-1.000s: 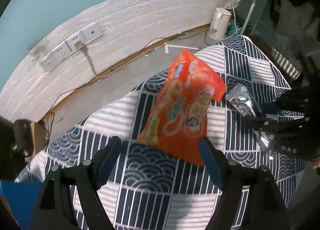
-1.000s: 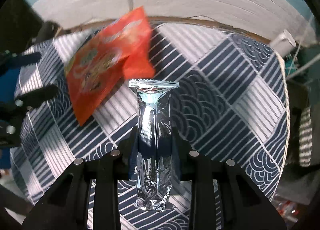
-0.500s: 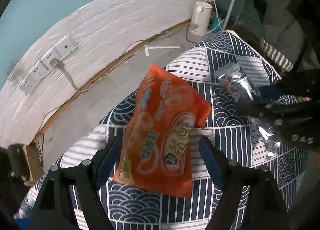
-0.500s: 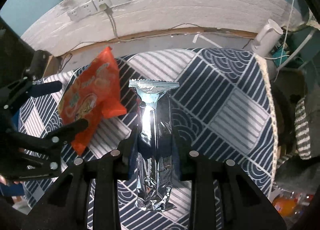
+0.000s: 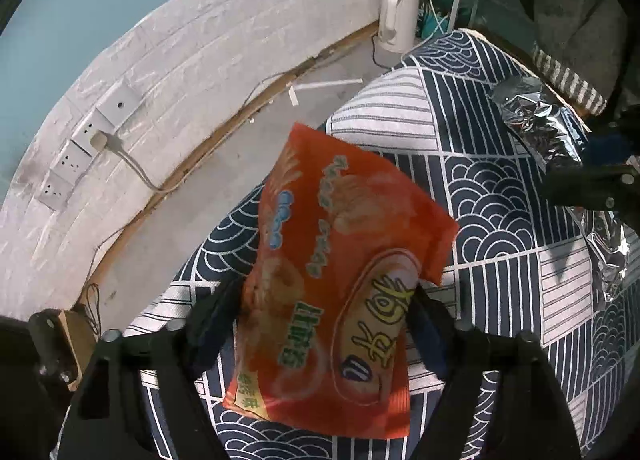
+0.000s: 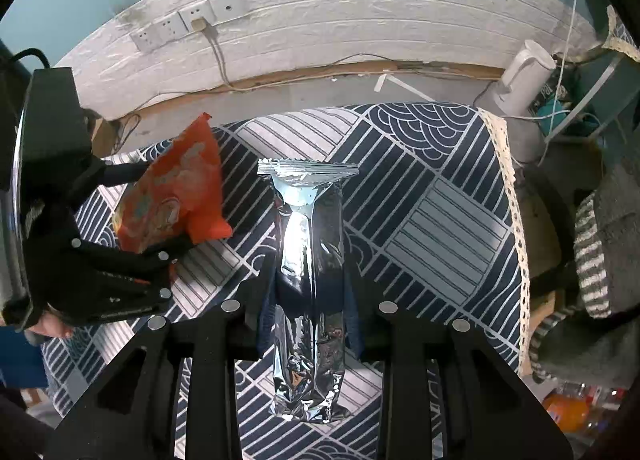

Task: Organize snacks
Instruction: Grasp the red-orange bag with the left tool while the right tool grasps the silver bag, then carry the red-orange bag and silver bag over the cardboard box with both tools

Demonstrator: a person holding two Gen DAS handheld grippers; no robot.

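My left gripper (image 5: pixel 320 312) is shut on an orange snack bag (image 5: pixel 336 260) and holds it above the table with the blue-and-white patterned cloth (image 5: pixel 500 188). The bag also shows at the left of the right wrist view (image 6: pixel 176 192), clamped between the left gripper's fingers (image 6: pixel 120 260). My right gripper (image 6: pixel 310 288) is shut on a long silver foil packet (image 6: pixel 308 260), held lengthwise over the cloth (image 6: pixel 432 200). The packet (image 5: pixel 540 120) and the right gripper (image 5: pixel 592 180) appear at the right of the left wrist view.
A white kettle (image 5: pixel 396 16) stands on the floor by the white brick wall (image 5: pixel 200 60), past the table's far edge. Wall sockets with a plugged cable (image 6: pixel 192 24) sit on the wall. Striped fabric (image 6: pixel 592 252) and clutter lie right of the table's lace edge.
The left gripper closed on the orange bag and lifted it off the cloth. The right gripper kept its hold on the silver packet and rose, pulling back from the table.
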